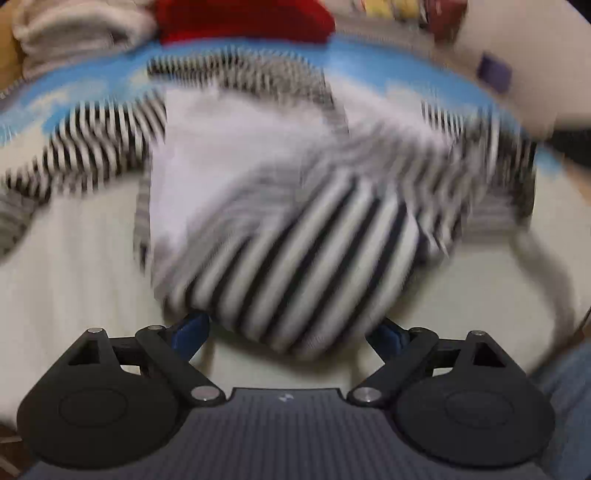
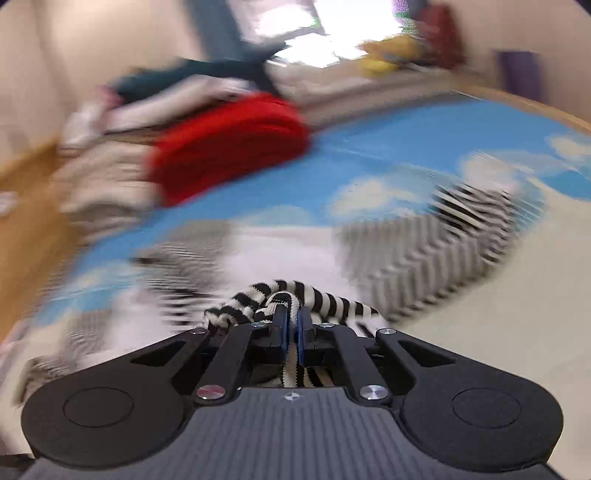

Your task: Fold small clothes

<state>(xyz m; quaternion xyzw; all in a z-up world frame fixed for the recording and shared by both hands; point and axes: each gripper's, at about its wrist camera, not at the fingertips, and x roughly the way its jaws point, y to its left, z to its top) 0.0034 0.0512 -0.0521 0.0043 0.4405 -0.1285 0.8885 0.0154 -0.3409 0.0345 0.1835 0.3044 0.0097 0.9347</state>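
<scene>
Two grippers work one striped garment (image 1: 295, 221), which lies on the bed (image 1: 74, 266). My right gripper (image 2: 293, 325) is clamped on a bunched striped edge. My left gripper (image 1: 291, 328) stands wide, touching nothing I can confirm, with a striped fold directly ahead between its jaws.

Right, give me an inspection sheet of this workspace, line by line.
Surface: bed sheet printed with blue sky and clouds, cream toward the near side.
Job's things: black-and-white striped garment, bunched, partly turned to its white inside.
Clutter: red folded cloth and beige folded pile at the far edge.
Grippers: left tool open, garment fold bulging between its fingers; right tool shut on a striped edge of the garment.
Cables: nothing seen.
Surroundings: blurred; wooden floor, pale wall, bright window.
</scene>
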